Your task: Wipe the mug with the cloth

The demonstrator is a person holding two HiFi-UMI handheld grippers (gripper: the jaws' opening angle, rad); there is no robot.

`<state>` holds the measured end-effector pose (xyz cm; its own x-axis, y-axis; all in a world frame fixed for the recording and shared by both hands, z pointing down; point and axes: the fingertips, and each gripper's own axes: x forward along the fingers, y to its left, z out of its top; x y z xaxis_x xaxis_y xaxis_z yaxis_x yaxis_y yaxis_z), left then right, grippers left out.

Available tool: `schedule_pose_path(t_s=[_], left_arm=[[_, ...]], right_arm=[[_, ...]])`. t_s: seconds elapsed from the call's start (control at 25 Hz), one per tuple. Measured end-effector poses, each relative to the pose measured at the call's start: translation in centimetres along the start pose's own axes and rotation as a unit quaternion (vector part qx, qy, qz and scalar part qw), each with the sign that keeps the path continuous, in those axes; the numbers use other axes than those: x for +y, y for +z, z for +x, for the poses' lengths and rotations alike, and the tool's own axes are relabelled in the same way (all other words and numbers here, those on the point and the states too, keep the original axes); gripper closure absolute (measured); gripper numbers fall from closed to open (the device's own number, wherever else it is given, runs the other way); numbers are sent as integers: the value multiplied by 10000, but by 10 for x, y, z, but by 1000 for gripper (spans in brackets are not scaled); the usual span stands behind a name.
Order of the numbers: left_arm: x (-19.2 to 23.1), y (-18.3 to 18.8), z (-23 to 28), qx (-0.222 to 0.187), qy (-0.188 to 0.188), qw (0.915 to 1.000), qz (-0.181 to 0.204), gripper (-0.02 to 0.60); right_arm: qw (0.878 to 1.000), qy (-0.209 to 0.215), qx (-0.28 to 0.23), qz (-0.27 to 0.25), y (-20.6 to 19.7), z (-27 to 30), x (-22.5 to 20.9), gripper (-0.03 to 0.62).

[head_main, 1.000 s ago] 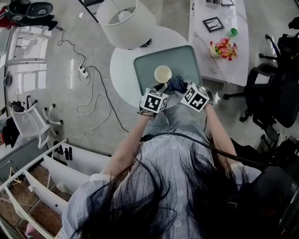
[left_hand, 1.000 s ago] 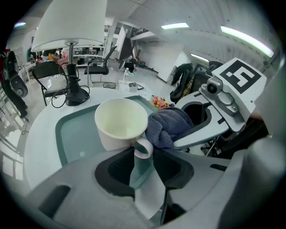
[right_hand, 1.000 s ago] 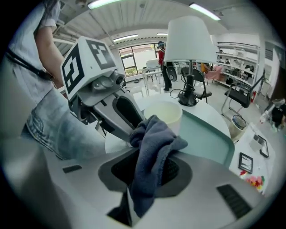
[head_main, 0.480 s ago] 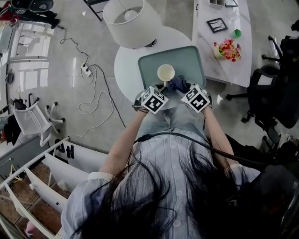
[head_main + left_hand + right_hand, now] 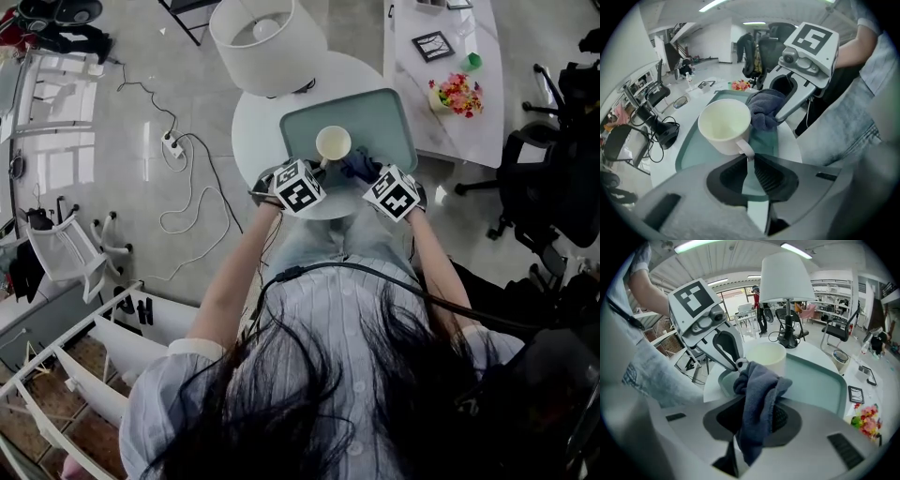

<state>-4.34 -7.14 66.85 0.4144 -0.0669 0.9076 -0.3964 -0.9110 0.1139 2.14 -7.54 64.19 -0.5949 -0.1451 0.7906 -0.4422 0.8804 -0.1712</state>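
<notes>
A cream mug stands upright on a pale green tray. In the left gripper view the mug is just ahead, its handle between the jaws of my left gripper. Those jaws are closing and pinch the handle. My right gripper is shut on a dark blue cloth, which hangs bunched out of its jaws. The cloth sits right beside the mug's near right side. In the head view, my left gripper and right gripper flank the mug.
The tray lies on a round white table next to a white lampshade. A second table with flowers and small items stands to the right. Office chairs are farther right, cables on the floor to the left.
My left gripper has shifted a little to the left and toward the tray at the mug's handle. The right gripper with the cloth has stayed beside the mug.
</notes>
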Motion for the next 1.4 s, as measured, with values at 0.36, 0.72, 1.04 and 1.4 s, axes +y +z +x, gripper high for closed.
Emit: schedule_pose_path(t_s=[0.36, 0.72, 1.04, 1.4], left_arm=[[20, -22, -2, 666, -161, 9799, 1873, 523], [27, -20, -3, 451, 271, 9786, 1988, 522], [22, 6, -32, -965, 694, 9873, -1056, 408], [6, 44, -41, -799, 657, 9918, 757, 408]], right_arm=[[9999, -123, 77, 62, 4, 7, 9, 500], [9981, -290, 17, 535, -1, 12, 13, 500], [9964, -417, 11, 744, -2, 14, 13, 500], [9924, -380, -108, 1165, -3, 17, 15, 500]])
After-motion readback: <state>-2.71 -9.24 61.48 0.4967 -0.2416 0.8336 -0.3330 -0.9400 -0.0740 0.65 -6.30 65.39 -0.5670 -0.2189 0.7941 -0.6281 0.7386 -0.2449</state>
